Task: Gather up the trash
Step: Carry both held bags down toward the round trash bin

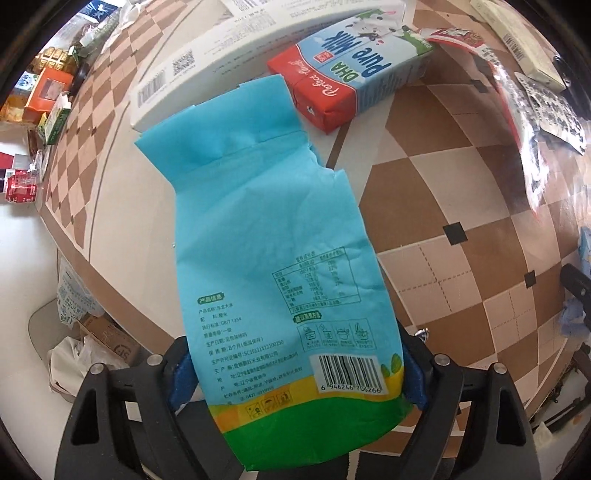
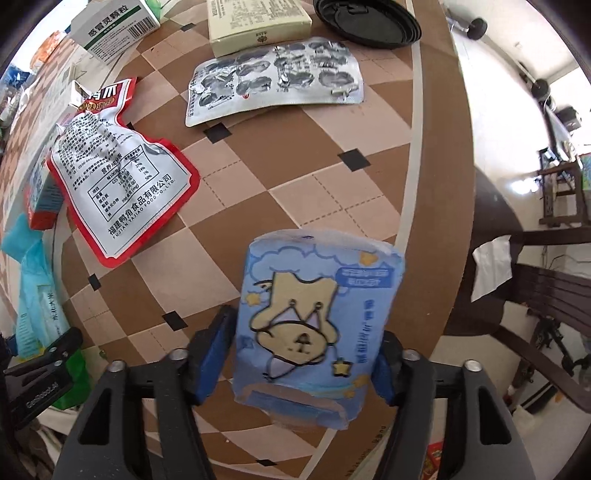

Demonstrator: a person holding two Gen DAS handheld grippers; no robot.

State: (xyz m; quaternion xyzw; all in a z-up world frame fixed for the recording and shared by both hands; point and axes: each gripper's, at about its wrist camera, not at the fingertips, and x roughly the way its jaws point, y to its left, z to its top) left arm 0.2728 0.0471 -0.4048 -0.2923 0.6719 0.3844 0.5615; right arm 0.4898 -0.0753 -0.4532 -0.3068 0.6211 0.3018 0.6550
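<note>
- The left gripper (image 1: 295,373) is clamped on a blue rice bag (image 1: 280,266), its blue pads pressing the bag's lower edges. The bag hangs above the checkered table (image 1: 461,206); whether its far end touches the white box (image 1: 207,70) I cannot tell.
- Readable on the bag: a barcode numbered 6 946246 706266, a nutrition table, and small Chinese print too fine to make out.
- Just behind it lies a milk carton (image 1: 354,70) marked "DHA Pure Milk".
- The right gripper (image 2: 306,354) is closed on a small tissue pack (image 2: 314,321) with a cartoon bear, held over the table near its edge.
- Left on the table, by my reckoning: a snack pouch (image 2: 122,181) printed "FUJIAN YAJIAO FOOD CO., LTD.", a spent pill sheet (image 2: 277,77), a cream box (image 2: 258,22), a black lid (image 2: 369,18) and a medicine box (image 2: 114,29).
- So two pieces are in hand, neither dropped anywhere yet, and most of the clearing looks still ahead.
</note>
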